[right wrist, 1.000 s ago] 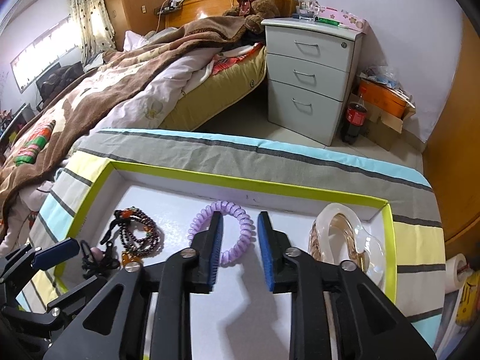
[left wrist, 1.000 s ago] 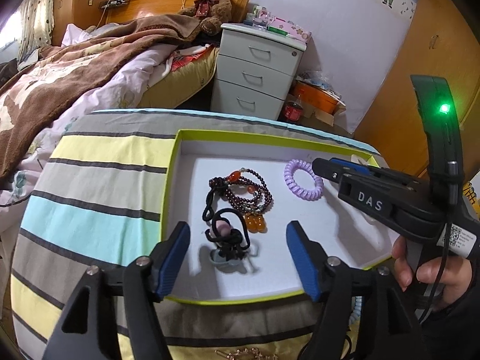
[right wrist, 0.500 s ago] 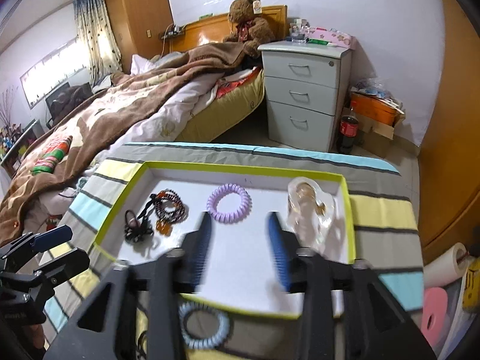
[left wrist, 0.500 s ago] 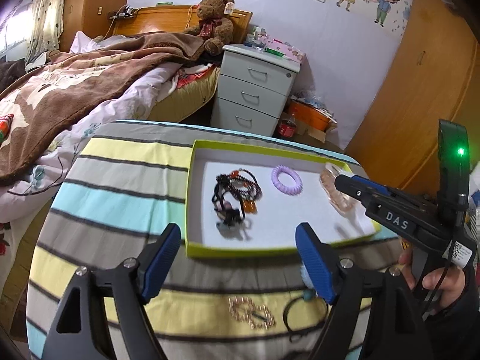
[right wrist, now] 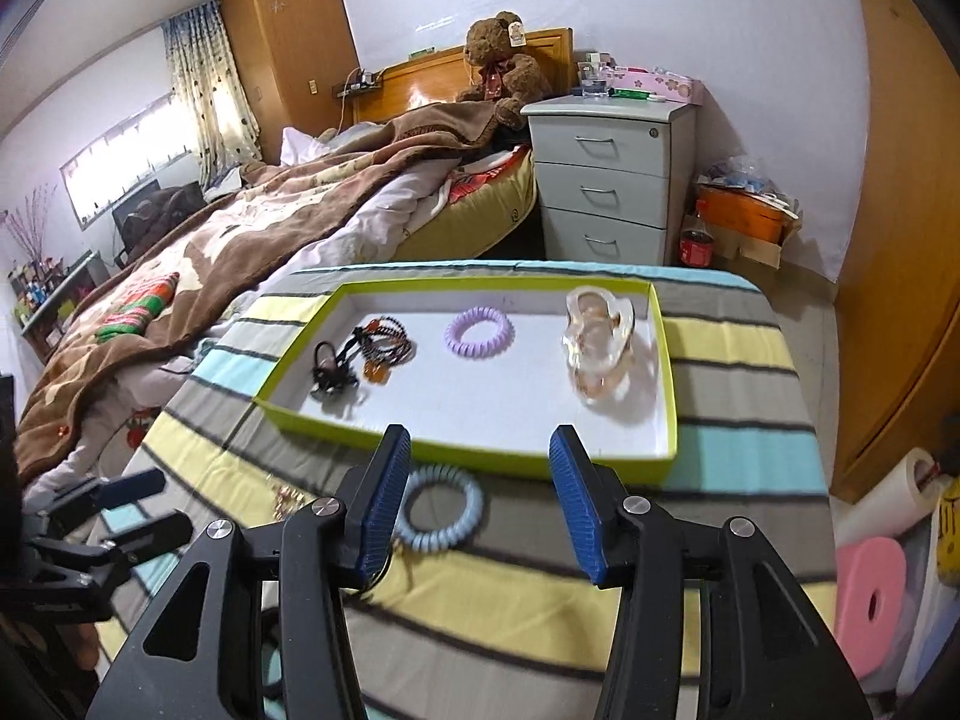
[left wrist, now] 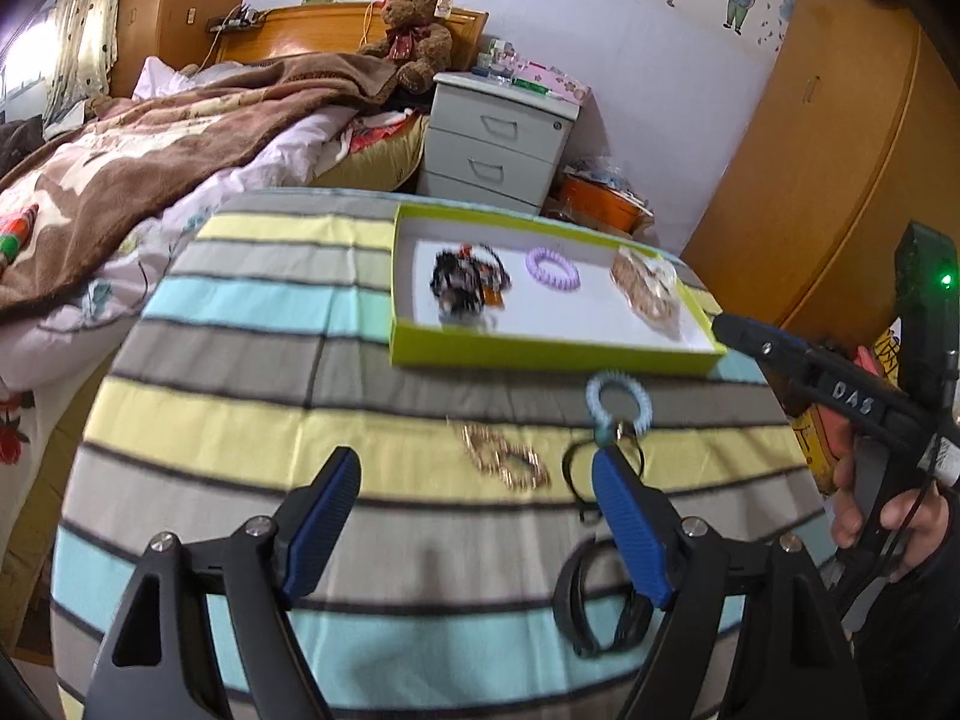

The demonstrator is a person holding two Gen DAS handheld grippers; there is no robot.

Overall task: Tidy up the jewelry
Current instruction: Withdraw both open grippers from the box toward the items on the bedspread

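Note:
A green-rimmed white tray (right wrist: 669,372) (left wrist: 540,354) lies on the striped cloth. It holds a dark bead bracelet with a black hair tie (right wrist: 366,351) (left wrist: 465,279), a purple coil hair tie (right wrist: 479,332) (left wrist: 552,269) and a clear amber hair claw (right wrist: 597,348) (left wrist: 648,291). In front of the tray lie a light blue coil tie (right wrist: 447,510) (left wrist: 618,399), a gold chain (left wrist: 504,462) and black hair ties (left wrist: 579,600). My left gripper (left wrist: 477,516) is open and empty above the cloth. My right gripper (right wrist: 477,495) is open and empty, over the blue coil tie.
A bed with a brown blanket (right wrist: 252,210) stands behind the table on the left. A grey drawer unit (right wrist: 606,180) stands behind the tray. A wooden wardrobe (right wrist: 900,240) is on the right. Foam and paper rolls (right wrist: 870,576) sit at the lower right.
Both grippers have pulled back from the tray toward the near edge of the table. The right gripper, nearly closed a second ago, has opened wide. The loose items in front of the tray have come into view.

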